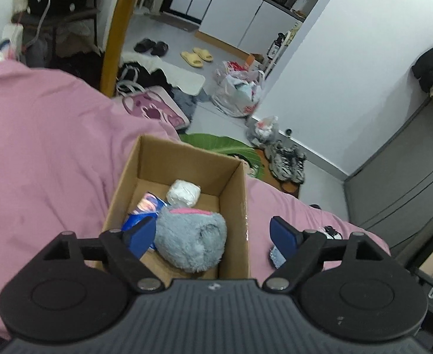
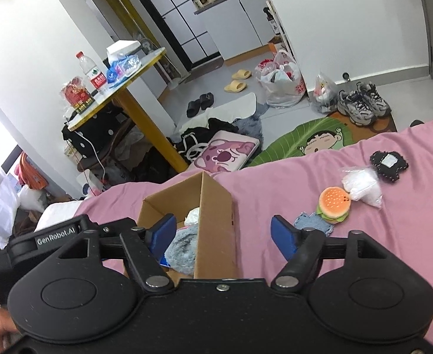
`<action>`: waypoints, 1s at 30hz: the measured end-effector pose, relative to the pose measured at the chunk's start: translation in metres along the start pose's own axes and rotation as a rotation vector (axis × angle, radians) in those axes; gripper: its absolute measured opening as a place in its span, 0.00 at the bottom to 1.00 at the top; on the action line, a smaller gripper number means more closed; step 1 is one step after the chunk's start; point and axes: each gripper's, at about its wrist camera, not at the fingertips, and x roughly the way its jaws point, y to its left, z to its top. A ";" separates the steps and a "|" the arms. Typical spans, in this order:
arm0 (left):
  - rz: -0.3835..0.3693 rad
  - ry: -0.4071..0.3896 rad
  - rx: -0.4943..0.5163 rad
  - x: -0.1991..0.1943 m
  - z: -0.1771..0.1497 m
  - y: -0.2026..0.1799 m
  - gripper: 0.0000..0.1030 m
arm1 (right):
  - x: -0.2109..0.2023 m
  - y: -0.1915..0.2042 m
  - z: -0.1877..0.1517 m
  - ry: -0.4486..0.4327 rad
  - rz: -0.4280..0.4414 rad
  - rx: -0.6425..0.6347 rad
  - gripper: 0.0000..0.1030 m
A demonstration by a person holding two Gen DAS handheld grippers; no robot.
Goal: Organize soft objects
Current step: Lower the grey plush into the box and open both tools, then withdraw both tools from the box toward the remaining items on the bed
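A cardboard box (image 1: 234,194) stands open on the pink bed and also shows in the right wrist view (image 2: 216,206). In it lie a grey plush (image 1: 193,242), a white bundle (image 1: 184,192) and a blue packet (image 1: 145,206). My left gripper (image 1: 213,236) is open and empty above the box. My right gripper (image 2: 224,233) is open and empty over the box's right wall. On the bed to the right lie a plush burger (image 2: 334,203), a denim patch (image 2: 313,222), a white plastic bag (image 2: 362,187) and a black pad (image 2: 389,163).
The pink bed cover (image 1: 45,147) spreads around the box. Beyond the bed edge the floor holds a yellow-legged table (image 2: 145,112), bags, slippers, sneakers (image 2: 362,106) and a green mat (image 2: 313,141). A dark cabinet (image 1: 408,183) stands on the right.
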 end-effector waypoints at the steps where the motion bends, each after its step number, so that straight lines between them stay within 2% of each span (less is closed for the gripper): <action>1: 0.008 -0.007 0.012 -0.004 0.000 -0.003 0.84 | -0.003 -0.001 0.000 -0.005 0.003 -0.003 0.72; 4: 0.088 -0.034 0.048 -0.014 0.000 -0.014 0.89 | -0.011 -0.006 0.002 -0.021 0.011 -0.005 0.75; 8: 0.086 -0.032 0.068 -0.024 -0.003 -0.022 0.90 | -0.023 -0.013 0.002 -0.054 0.025 -0.006 0.88; 11: 0.086 -0.042 0.102 -0.031 -0.009 -0.033 0.95 | -0.032 -0.020 0.002 -0.082 0.032 0.000 0.95; 17: 0.079 -0.071 0.142 -0.043 -0.020 -0.054 1.00 | -0.050 -0.037 0.002 -0.118 0.041 0.026 1.00; 30: 0.077 -0.111 0.195 -0.057 -0.039 -0.093 1.00 | -0.079 -0.077 -0.001 -0.158 0.041 0.066 1.00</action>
